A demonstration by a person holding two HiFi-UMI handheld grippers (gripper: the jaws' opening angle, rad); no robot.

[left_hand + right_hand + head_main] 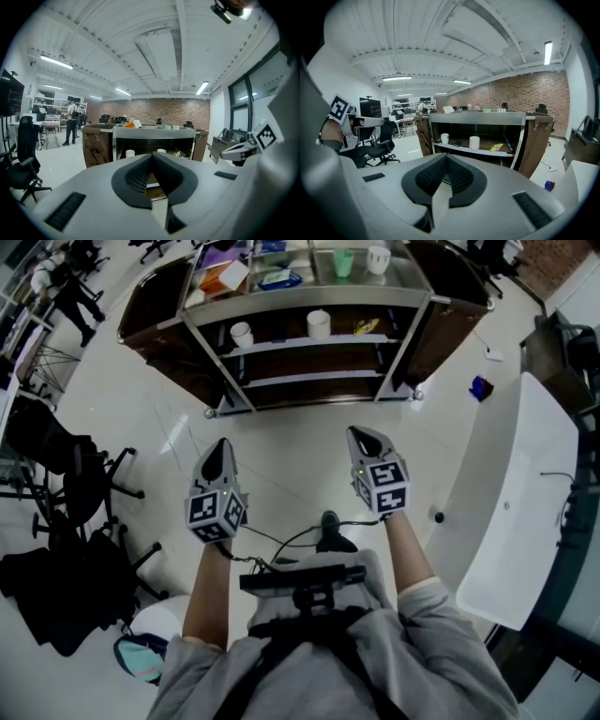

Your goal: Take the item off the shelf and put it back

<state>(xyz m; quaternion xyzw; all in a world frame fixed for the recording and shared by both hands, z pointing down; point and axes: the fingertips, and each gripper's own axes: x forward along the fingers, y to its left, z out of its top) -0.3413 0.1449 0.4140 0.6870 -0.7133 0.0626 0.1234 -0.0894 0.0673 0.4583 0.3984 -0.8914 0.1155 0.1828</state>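
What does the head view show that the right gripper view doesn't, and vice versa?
Head view only: the person's grey sleeves and a black shoe. Right gripper view only: the red brick wall and the ceiling strip lights. Both: the steel shelf cart, with a white cylindrical cup and a yellow packet on its shelf.

White floor (pixel 281 448), brick wall (pixel 159 108), office chairs (pixel 70 479), likely windows (pixel 241 101)

Open office, swivel chairs (pixel 80 486), desk (pixel 525 493), brick wall (pixel 154 107)
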